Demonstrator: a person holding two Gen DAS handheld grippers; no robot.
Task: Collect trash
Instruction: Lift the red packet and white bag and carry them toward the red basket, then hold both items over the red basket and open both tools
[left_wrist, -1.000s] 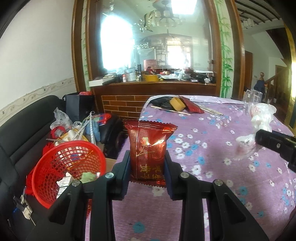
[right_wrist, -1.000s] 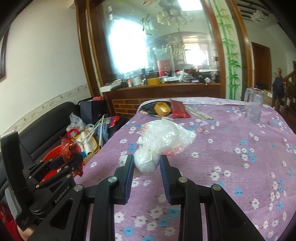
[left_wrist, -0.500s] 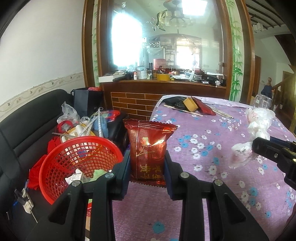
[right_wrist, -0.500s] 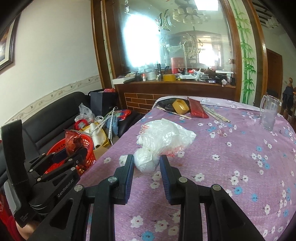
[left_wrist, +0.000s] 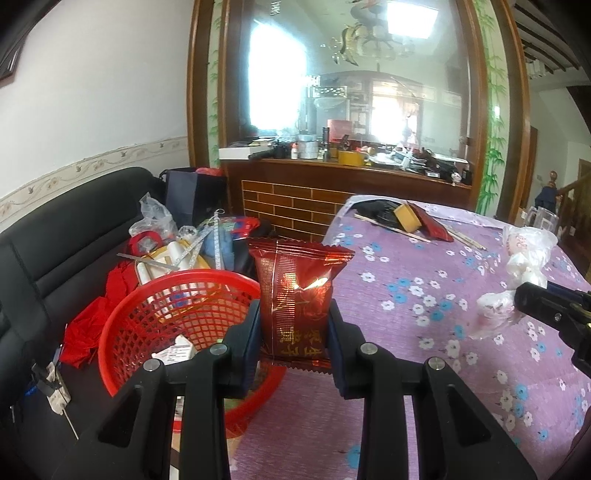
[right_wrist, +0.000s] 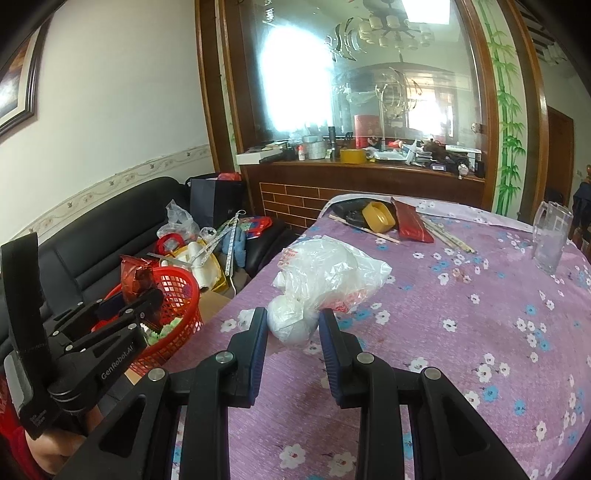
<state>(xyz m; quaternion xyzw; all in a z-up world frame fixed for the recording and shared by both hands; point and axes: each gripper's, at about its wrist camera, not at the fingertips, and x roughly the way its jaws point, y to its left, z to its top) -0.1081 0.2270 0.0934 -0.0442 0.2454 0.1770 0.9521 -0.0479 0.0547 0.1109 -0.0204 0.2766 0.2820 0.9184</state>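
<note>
Now, we take the red plastic mesh basket (left_wrist: 177, 317) as our landmark.
Left tongs (left_wrist: 293, 338): we see them pinching a shiny red foil snack packet (left_wrist: 299, 291) upright between both pads, held just right of the basket's rim, at the near edge of the tabletop.
Snack packet: gold characters on its lower part; in the right wrist view it (right_wrist: 136, 275) shows against the basket (right_wrist: 173, 314).
Right tongs (right_wrist: 293, 334): we see them closed about the knotted white end of a crumpled clear plastic bag (right_wrist: 325, 277), well right of the basket.
Plastic bag: it lies on the tabletop; from the left wrist view it (left_wrist: 524, 258) sits far right of the basket.
Tabletop (right_wrist: 461, 332): purple cloth with white and blue flowers, right beside the basket.
Basket contents: a white carton and scraps, partly hidden.
Black sofa (left_wrist: 44, 258): it carries the basket, with red cloth and clutter behind it.
</note>
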